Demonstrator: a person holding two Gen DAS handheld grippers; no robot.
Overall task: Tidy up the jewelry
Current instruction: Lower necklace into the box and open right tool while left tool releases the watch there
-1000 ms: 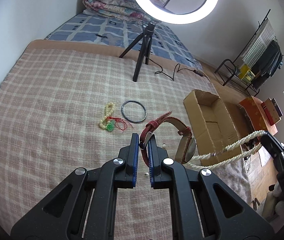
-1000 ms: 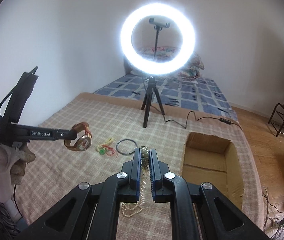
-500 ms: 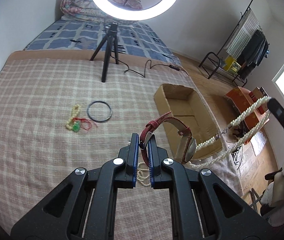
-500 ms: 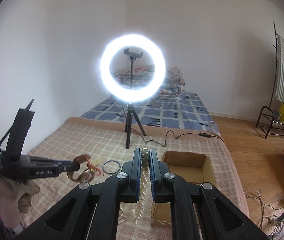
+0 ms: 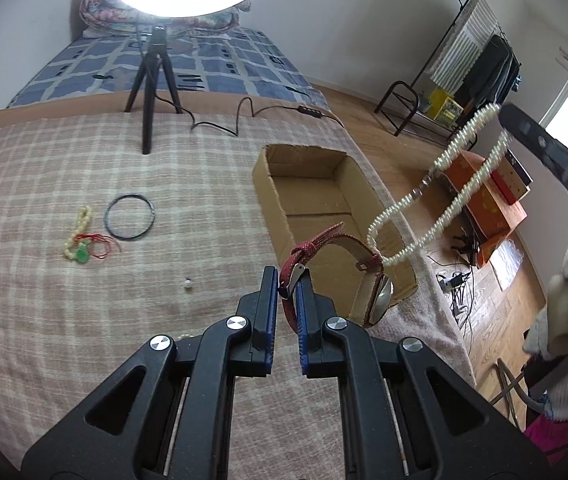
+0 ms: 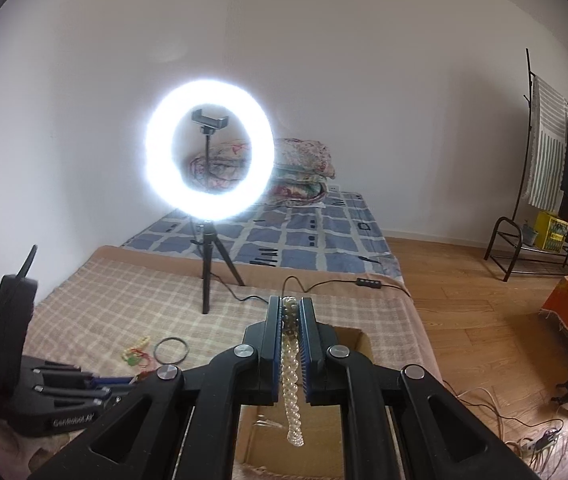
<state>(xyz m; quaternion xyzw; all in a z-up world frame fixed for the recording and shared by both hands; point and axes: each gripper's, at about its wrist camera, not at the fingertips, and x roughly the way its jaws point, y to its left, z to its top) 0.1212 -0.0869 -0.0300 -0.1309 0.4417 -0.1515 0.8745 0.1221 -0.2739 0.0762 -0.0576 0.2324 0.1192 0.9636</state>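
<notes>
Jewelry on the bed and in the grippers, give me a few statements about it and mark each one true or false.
1. The left gripper is shut on the red watch strap. True.
2. The pearl necklace lies flat inside the cardboard box. False: it hangs in the air from the right gripper, which is shut on it.
3. The dark bangle rests on the checked blanket, beside the beaded bracelet with a green charm. True.
4. The cardboard box already holds several pieces. False: the part of its inside that shows is bare.
5. The ring light is switched off. False: it glows brightly.
</notes>
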